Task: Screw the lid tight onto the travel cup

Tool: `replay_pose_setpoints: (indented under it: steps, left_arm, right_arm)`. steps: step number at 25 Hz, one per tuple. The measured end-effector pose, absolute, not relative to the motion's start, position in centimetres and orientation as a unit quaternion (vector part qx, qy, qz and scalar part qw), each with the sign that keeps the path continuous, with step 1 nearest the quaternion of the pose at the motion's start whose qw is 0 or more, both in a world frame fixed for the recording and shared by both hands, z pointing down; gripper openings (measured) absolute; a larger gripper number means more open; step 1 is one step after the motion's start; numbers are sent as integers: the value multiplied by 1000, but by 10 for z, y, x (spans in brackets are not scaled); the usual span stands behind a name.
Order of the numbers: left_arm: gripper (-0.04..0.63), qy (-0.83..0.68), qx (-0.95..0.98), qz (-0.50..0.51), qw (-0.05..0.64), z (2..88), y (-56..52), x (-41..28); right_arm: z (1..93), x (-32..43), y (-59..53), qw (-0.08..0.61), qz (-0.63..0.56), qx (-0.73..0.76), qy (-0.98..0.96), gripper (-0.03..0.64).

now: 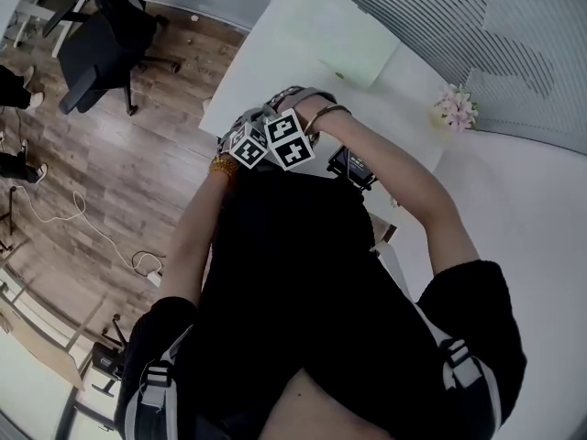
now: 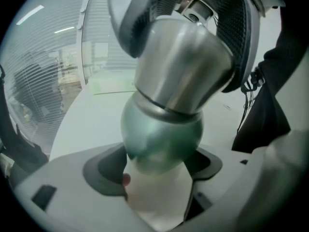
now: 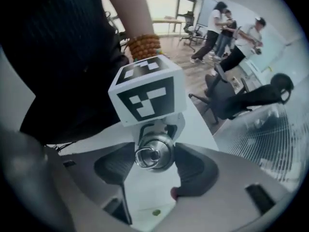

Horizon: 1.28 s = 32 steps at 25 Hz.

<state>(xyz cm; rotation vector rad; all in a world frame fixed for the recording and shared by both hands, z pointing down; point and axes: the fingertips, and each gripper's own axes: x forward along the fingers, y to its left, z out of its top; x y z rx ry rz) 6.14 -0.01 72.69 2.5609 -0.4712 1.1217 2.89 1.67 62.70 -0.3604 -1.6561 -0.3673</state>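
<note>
Travel cup (image 2: 161, 129) pinched at both ends over the white surface (image 2: 91, 124)
My left gripper (image 2: 157, 167) is clamped round the cup's green body, and my right gripper (image 3: 154, 154) comes down from above, squeezing the steel lid (image 3: 153, 149) on top.

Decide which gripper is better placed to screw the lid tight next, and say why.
Right. The right gripper sits above the lid, jaws clamped on both its sides, ready to twist; the left gripper grips the travel cup by its green body, steadying it.
</note>
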Motion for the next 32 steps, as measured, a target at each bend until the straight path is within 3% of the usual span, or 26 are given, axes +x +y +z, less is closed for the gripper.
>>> replay_pose_setpoints:
  steps: [4, 7, 11, 16, 20, 27, 31, 32]
  left_arm:
    - [368, -168, 893, 388, 156, 724, 1, 66]
    - [368, -164, 893, 388, 155, 725, 0, 68]
    - [368, -167, 895, 384, 154, 728, -3, 65]
    - [368, -167, 894, 386, 157, 727, -1, 62]
    - [368, -164, 895, 385, 155, 726, -2, 63]
    - [368, -160, 896, 385, 155, 727, 1, 62]
    - [368, -165, 895, 384, 156, 726, 0, 61]
    - [368, -166, 895, 384, 156, 726, 0, 62]
  right_arm:
    - [622, 31, 15, 634, -149, -139, -746, 265]
    - [605, 29, -1, 552, -19, 4, -834, 313]
    - [591, 31, -16, 460, 139, 177, -859, 305]
    - [612, 30, -10, 495, 145, 224, -827, 242]
    - [619, 28, -7, 540, 84, 160, -822, 233]
    - [622, 28, 9, 601, -108, -111, -784, 233]
    - [621, 27, 8, 591, -111, -100, -793, 242]
    - [617, 29, 7, 578, -81, -69, -809, 296]
